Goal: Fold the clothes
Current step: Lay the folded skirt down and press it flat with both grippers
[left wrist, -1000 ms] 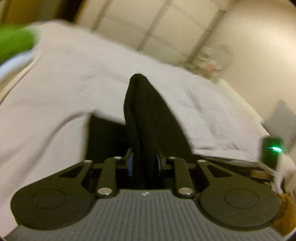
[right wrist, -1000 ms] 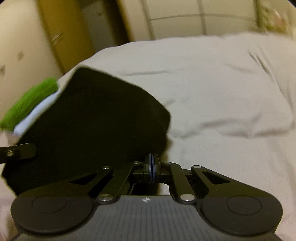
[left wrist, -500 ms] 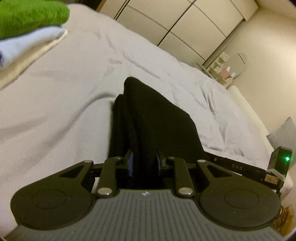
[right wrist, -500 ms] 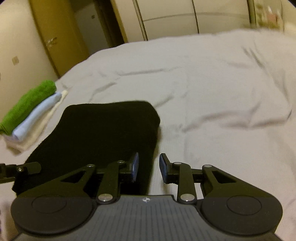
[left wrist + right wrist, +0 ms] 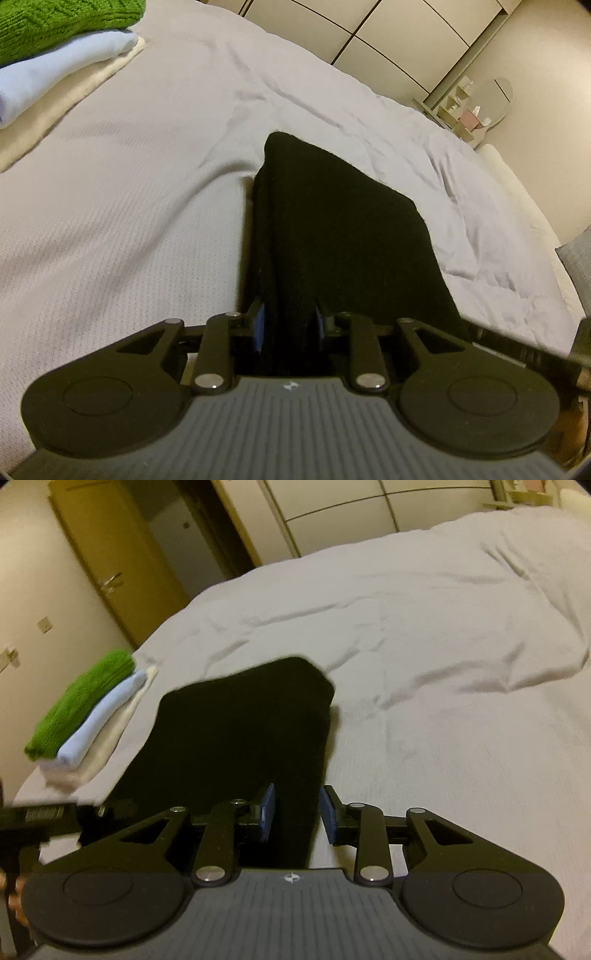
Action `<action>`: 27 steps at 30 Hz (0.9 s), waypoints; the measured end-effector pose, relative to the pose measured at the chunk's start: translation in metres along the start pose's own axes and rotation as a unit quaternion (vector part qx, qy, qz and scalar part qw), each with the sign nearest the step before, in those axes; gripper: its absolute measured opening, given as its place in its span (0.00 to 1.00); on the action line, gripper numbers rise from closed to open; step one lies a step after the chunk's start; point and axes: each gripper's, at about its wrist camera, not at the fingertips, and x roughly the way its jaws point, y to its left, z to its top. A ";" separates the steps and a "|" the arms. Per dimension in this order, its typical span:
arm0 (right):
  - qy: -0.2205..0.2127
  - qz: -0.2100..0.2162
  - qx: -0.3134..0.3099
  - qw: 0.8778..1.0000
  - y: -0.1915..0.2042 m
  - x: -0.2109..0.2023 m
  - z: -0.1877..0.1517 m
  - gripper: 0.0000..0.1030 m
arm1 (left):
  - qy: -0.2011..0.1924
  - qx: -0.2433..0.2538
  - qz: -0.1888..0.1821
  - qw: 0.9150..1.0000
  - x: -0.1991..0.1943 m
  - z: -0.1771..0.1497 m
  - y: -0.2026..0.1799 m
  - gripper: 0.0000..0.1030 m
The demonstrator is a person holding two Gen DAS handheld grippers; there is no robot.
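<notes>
A folded black garment (image 5: 332,229) lies on the pale grey bed (image 5: 110,229). My left gripper (image 5: 290,325) is closed on its near left edge, the thick folds filling the gap; its jaws are just starting to open. In the right wrist view the same black garment (image 5: 240,731) lies flat. My right gripper (image 5: 297,812) stands open at its near right edge, with the cloth between the blue pads (image 5: 328,816) and a gap beside the right one. The left gripper's body (image 5: 55,812) shows at that view's left edge.
A stack of folded clothes (image 5: 85,709), green on light blue on cream, sits on the bed's left side, also as the stack (image 5: 55,48) at top left. A wardrobe (image 5: 332,509) and a wooden door (image 5: 110,561) stand behind. Wrinkled bed cover (image 5: 461,646) spreads to the right.
My right gripper went from shut to open and let go of the black garment. The garment, held up a second ago, has sunk flat onto the bed. My left gripper keeps its hold.
</notes>
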 end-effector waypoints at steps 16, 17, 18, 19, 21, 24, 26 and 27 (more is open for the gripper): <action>-0.022 0.057 0.011 0.998 0.002 -0.029 -0.027 0.22 | -0.056 0.082 0.034 0.995 -0.058 -0.001 -0.057 0.16; -0.014 0.050 0.001 0.999 0.007 -0.024 -0.029 0.22 | -0.040 0.102 0.043 0.993 -0.049 -0.004 -0.064 0.18; -0.006 0.042 -0.010 0.999 0.012 -0.019 -0.031 0.22 | -0.022 0.125 0.059 0.990 -0.038 -0.007 -0.070 0.18; -0.001 0.038 -0.023 0.999 0.015 -0.018 -0.029 0.22 | -0.004 0.140 0.080 0.987 -0.026 -0.011 -0.072 0.15; 0.015 0.038 -0.044 0.998 0.016 -0.022 -0.017 0.22 | 0.018 0.148 0.103 0.984 -0.010 -0.015 -0.068 0.08; 0.001 0.035 -0.055 0.998 0.006 -0.034 0.007 0.24 | 0.005 0.153 0.088 0.984 -0.019 -0.001 -0.074 0.09; -0.031 0.033 -0.059 0.997 0.001 -0.034 0.028 0.25 | -0.011 0.169 0.077 0.982 -0.019 0.016 -0.085 0.09; -0.042 0.034 -0.061 0.997 0.001 -0.028 0.038 0.25 | -0.016 0.178 0.072 0.981 -0.016 0.024 -0.091 0.09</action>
